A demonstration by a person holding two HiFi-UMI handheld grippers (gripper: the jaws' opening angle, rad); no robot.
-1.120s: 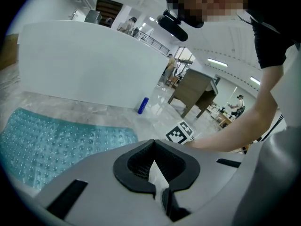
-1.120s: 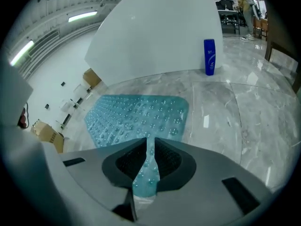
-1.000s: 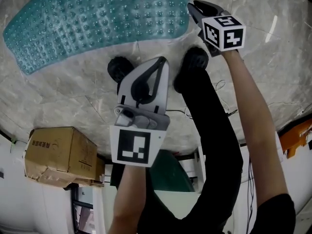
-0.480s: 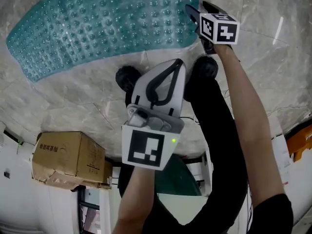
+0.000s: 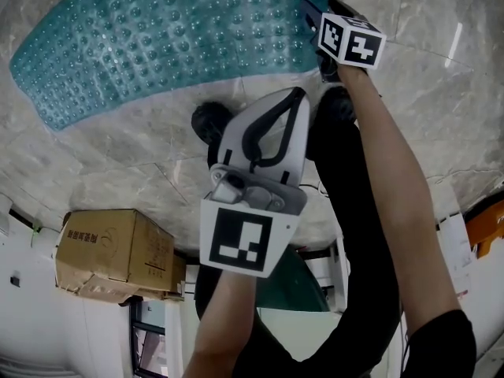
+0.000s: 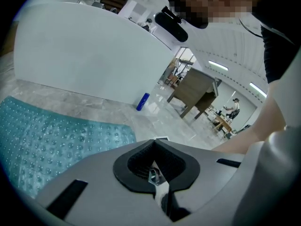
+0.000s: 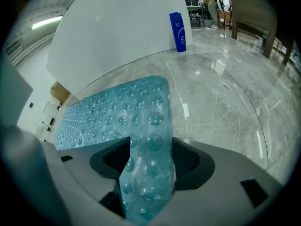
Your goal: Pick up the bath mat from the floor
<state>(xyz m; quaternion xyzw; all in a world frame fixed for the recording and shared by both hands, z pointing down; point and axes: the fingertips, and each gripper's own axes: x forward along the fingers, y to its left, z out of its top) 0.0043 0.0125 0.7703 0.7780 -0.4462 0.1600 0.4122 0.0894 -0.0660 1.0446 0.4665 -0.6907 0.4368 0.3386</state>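
The teal bath mat (image 5: 157,46), covered in clear bubbles, lies flat on the grey marble floor (image 5: 118,164). In the head view my right gripper (image 5: 311,10) reaches to the mat's right end. In the right gripper view its jaws are opening, and a raised corner of the mat (image 7: 148,140) stands between them with dark gaps on both sides. My left gripper (image 5: 293,93) hovers above the floor just short of the mat's near edge, shut and holding nothing. The left gripper view shows the mat (image 6: 47,135) to the left of the gripper (image 6: 155,173).
The person's black shoes (image 5: 211,120) stand on the floor beside the mat's near edge. A cardboard box (image 5: 110,254) sits behind the feet. A blue bottle (image 7: 178,32) stands by a white curved wall (image 7: 122,32). A wooden table (image 6: 195,91) is farther off.
Both grippers have moved toward the mat. The right one now reaches its right end, and the left one has come closer to its near edge.
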